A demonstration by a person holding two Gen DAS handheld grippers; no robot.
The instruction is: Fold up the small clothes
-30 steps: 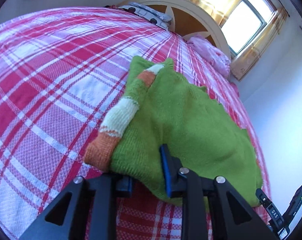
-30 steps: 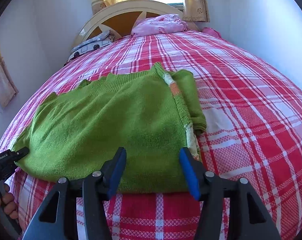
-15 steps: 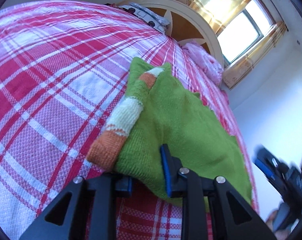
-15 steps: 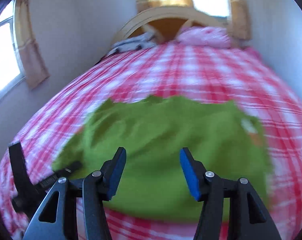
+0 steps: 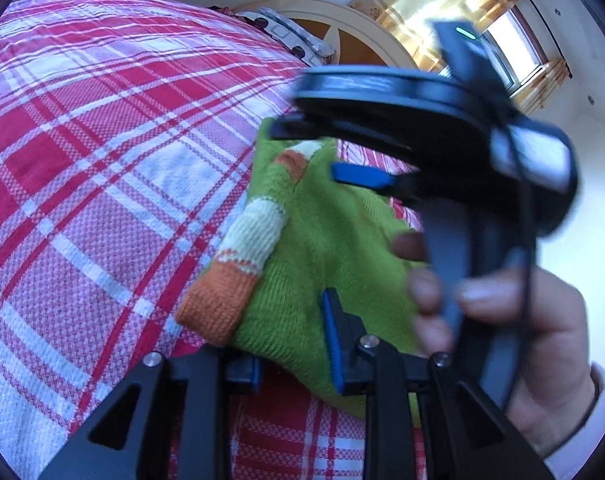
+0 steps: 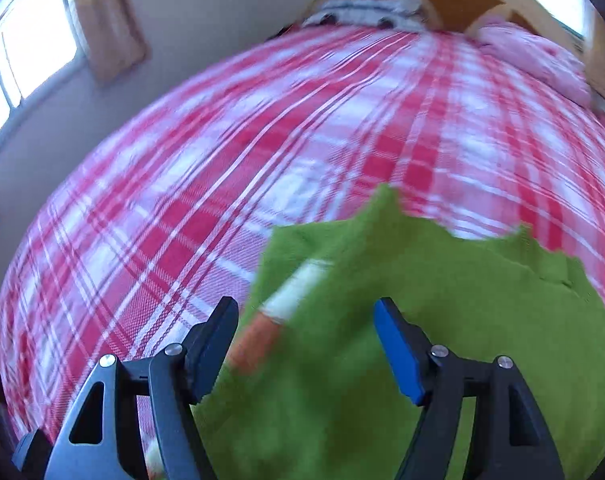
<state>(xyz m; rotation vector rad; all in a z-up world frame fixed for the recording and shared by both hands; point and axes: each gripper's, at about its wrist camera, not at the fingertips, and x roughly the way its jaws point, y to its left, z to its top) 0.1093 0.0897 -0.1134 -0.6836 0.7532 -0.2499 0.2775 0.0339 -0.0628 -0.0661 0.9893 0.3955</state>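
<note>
Sweater (image 5: 322, 248) lies mid-bed (image 5: 102, 160), sleeve (image 5: 246, 240) running toward headboard. Left claw (image 5: 292, 360) clenched on its near hem. Right claw (image 6: 306, 344) above sleeve side, jaws opening, nothing gripped, so it's nearer.

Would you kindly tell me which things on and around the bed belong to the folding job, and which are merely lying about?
Part of the job:
- green sweater with its striped sleeve
- left gripper, closed on the sweater's hem
- right gripper, jaws opening above the sweater

Lying about:
- pink bedding by the headboard
- patterned pillow
- curtains
</note>
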